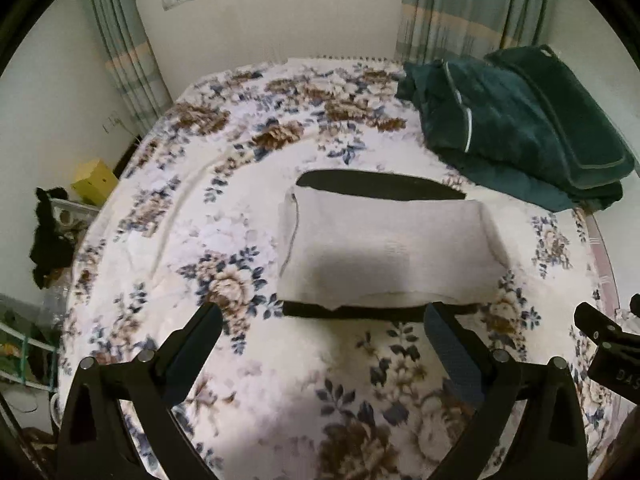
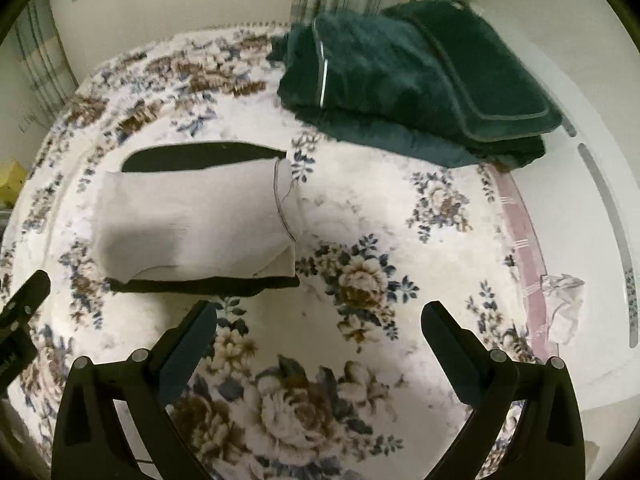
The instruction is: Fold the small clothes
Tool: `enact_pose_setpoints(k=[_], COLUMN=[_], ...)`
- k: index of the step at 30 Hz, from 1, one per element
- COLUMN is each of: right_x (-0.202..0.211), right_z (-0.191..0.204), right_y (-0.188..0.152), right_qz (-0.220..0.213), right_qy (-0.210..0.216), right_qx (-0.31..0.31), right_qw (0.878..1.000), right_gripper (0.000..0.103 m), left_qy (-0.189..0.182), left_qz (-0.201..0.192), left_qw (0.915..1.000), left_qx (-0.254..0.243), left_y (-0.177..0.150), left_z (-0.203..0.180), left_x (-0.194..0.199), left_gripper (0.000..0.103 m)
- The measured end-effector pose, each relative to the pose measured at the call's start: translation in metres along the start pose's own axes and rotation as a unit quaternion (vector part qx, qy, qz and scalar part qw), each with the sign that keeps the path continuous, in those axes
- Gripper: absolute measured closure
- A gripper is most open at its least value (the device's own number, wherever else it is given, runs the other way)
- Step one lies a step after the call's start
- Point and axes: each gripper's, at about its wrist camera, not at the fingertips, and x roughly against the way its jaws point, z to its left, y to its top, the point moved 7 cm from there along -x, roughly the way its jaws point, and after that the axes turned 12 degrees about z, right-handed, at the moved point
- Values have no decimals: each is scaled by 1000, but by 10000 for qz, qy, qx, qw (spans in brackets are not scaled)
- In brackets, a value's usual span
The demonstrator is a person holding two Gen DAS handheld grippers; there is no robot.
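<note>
A small grey-white garment point(image 1: 380, 248) lies folded into a rectangle on the floral bed cover point(image 1: 192, 208), on top of a black garment point(image 1: 376, 186) whose edges show behind and in front of it. It also shows in the right wrist view point(image 2: 192, 224), with the black garment point(image 2: 200, 158) under it. My left gripper point(image 1: 324, 316) is open and empty, just short of the garment's near edge. My right gripper point(image 2: 320, 316) is open and empty, to the right of the garment over the bare cover.
A stack of dark green folded fabric point(image 1: 520, 128) sits at the bed's far right, also in the right wrist view point(image 2: 420, 80). A crumpled white cloth point(image 2: 564, 304) lies at the bed's right edge. A yellow box point(image 1: 94, 180) and clutter stand left of the bed.
</note>
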Motion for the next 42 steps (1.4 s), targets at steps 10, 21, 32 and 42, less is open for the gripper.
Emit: enact_pose_setpoints(k=[10,21,32,42], right_x=[166,298,367,384], right_z=[-40,-73,-85,-85], right_y=[-86,-156,-174,-173], right_qz=[-862,-1277,-1358,-1461], right_qy=[154,304,607,758], right_qx=[-85,-25,167,192], right_qw=[9961,9913,9887,9862], right_gripper=[0,0,0,0], left_qy=[-122,-168,-107,-96], left_qz=[-750,-758,-650,-804], left_qw=[9971,9970,9978,9965], left_qx=[3,50,88,217], left_y=[-52,-93,-113,-121], left_z=[-6,-2,-2,3], left_x=[156,248,294,318], left_gripper=[0,0,0,0])
